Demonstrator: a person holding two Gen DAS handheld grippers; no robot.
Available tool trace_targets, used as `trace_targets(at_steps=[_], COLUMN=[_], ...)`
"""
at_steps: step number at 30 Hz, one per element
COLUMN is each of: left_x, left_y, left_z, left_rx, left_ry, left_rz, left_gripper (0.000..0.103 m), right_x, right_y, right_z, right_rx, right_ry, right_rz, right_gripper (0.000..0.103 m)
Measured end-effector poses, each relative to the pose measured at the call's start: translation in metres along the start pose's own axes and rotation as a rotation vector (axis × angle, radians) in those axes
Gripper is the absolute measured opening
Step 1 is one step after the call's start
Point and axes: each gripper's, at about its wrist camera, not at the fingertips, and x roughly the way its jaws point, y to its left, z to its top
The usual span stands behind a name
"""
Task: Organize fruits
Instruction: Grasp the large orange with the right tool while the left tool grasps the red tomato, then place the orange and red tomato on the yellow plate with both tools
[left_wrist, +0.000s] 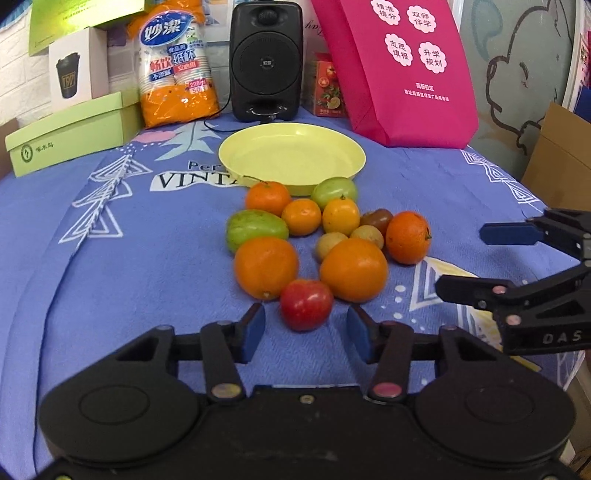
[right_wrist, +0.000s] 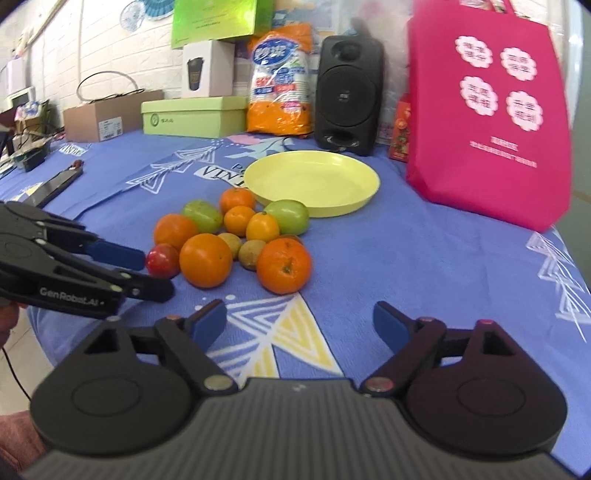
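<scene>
Evenly and brightly lit, soft and diffuse, with no hard shadows; only faint dark patches under the fruit pile (left_wrist: 314, 240) on the blue tablecloth (left_wrist: 147, 258). Mild sheen on the oranges and on the yellow plate (left_wrist: 291, 157). Glare washing out the green box (right_wrist: 218, 20) at far left. Strong fisheye bending at the edges, table rim curving, corners vignetted dark. Left wrist view sharp in the middle. Right wrist view softer, with smeared print on the pink bag (right_wrist: 491, 110) and blurred near housing.
</scene>
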Motion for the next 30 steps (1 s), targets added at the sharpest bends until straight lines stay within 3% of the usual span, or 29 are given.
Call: trace_targets(at_steps=[1, 3, 8, 12, 16, 19, 30], left_x=[0.002, 0.005, 0.007, 0.005, 0.004, 0.003, -0.017], left_y=[0.0, 0.001, 0.003, 0.005, 0.007, 0.006, 0.0], left_z=[0.002, 0.004, 0.004, 0.005, 0.004, 0.003, 0.0], left_rx=[0.003, 0.0, -0.003, -0.014, -0.023, -0.027, -0.031], left_ry=[0.003, 0.006, 0.007, 0.01, 0.006, -0.001, -0.038], left_rz=[-0.007, -0.019, -0.033, -0.041, -0.045, -0.042, -0.054], left_gripper=[0.037, 0.035, 0.035, 0.031, 0.031, 0.031, 0.03], right_x=[0.005, 0.016, 0.038, 0.051, 0.061, 0.06, 0.027], right_y=[0.0, -0.001, -0.001, -0.001, -0.001, -0.001, -0.003], right_z=[0.002, 0.007, 0.015, 0.02, 0.024, 0.025, 0.01], right_rx=[-0.007, -0.016, -0.023, -0.018, 0.008, 0.017, 0.07], right_ry=[0.006, 0.024, 0.051, 0.065, 0.067, 0.06, 0.041], right_rz=[0.006, 0.017, 0.027, 0.064, 0.085, 0.096, 0.063], right_gripper=[0.077, 0.071, 0.071, 0.06, 0.057, 0.04, 0.04])
